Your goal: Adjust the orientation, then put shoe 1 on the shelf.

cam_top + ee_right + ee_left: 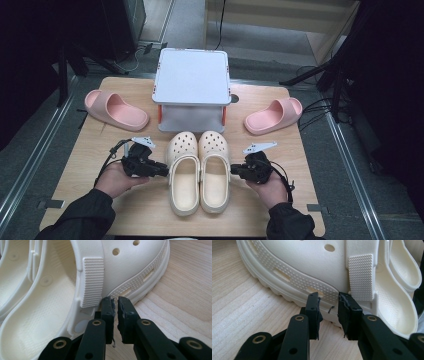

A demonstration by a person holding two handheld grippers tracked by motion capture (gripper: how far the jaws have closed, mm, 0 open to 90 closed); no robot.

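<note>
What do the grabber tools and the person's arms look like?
Both the left gripper and the right gripper are black, with two flat jaws joined by brass-coloured rivets. Each carries a grey three-cornered plate on top and trails a black cable. The person wears dark sleeves.

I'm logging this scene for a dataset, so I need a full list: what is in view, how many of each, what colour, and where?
clogs: 2, cream with holes in the toes, side by side at the table's near middle, toes pointing away from the person.
slides: 2, pink; one at the far left, one at the far right of the table.
rack: 1, white top on red-orange posts, at the far middle, just beyond the clogs.
table: 1, light wood, carrying all of the above.
left gripper: 1, black, at the left clog's outer side, jaws open a little.
right gripper: 1, black, at the right clog's outer side, jaws nearly together with a slit between.
hands: 2, in dark sleeves, left and right, each holding a gripper.
</note>
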